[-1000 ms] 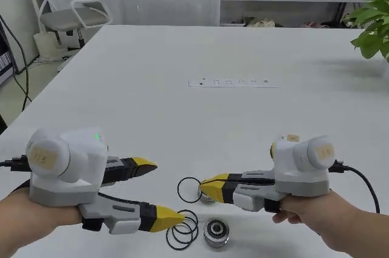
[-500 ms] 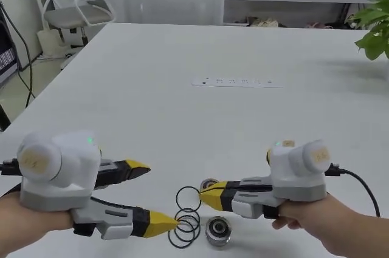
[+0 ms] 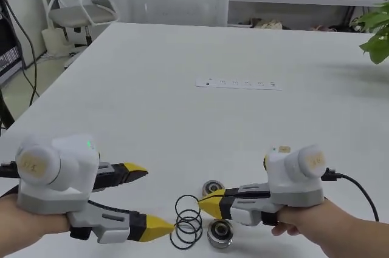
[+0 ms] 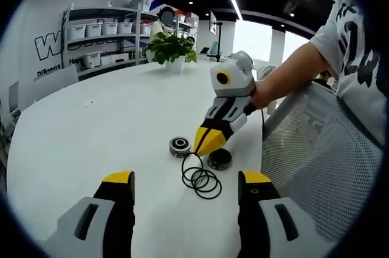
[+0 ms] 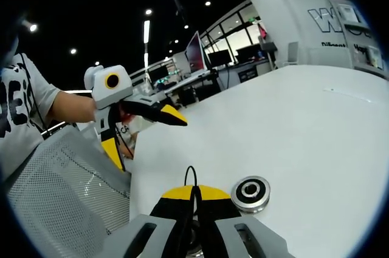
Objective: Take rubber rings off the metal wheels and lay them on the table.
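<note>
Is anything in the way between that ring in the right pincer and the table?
Nothing visible. The right gripper pinches the ring low over the table, next to the loose rings and two wheels.

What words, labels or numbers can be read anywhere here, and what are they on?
"W": big letter on the wall; the rest sits behind shelves.
"Diligent", or so it seems: small blurred line below it.
Shirt print: cut off, unreadable.
Stickers on the left gripper and right gripper: too small to read.
</note>
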